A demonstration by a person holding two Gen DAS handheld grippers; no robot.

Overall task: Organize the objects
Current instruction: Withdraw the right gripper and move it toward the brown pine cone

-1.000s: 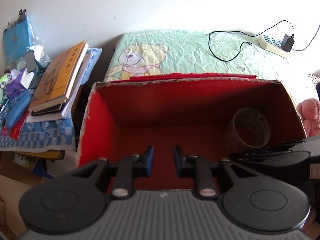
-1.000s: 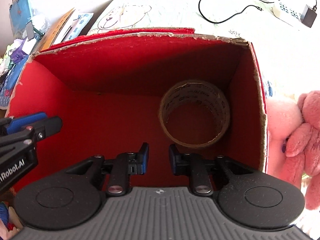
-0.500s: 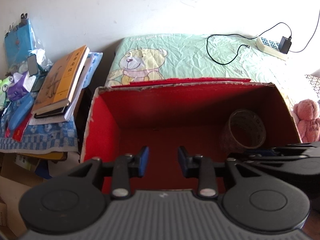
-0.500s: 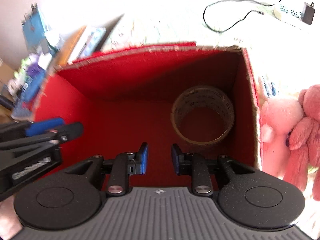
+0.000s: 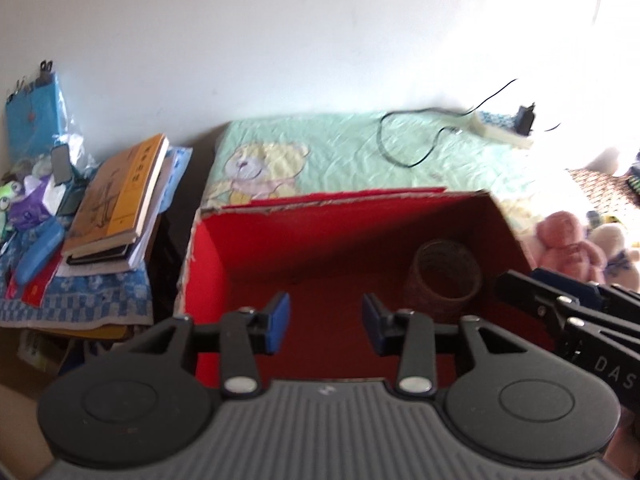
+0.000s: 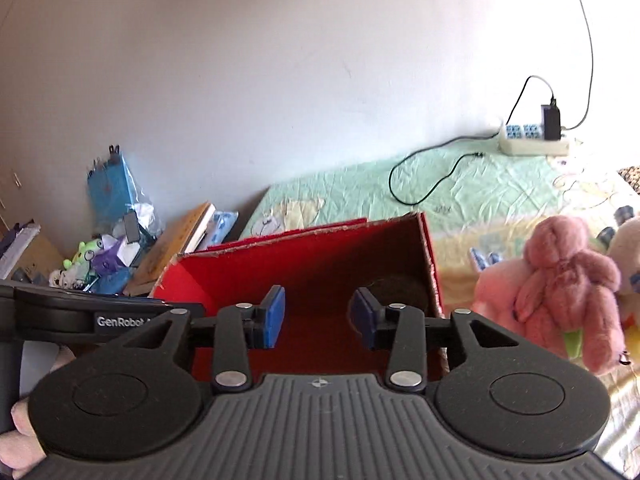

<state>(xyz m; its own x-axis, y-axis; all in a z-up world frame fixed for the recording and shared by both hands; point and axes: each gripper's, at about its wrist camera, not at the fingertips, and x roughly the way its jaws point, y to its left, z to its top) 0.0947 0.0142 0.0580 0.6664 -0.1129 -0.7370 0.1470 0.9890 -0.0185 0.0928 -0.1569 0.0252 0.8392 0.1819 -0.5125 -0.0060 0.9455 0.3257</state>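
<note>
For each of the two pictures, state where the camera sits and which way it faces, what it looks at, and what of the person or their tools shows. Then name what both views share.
Left wrist: sits on the left gripper, looking down into the red box with the tape roll; the right gripper enters from the right.
Right wrist: sits on the right gripper, facing more level across the box rim toward the wall; the left gripper and a hand show at left.
Shared: red box, bear sheet, book stack, power strip, pink plush.
</note>
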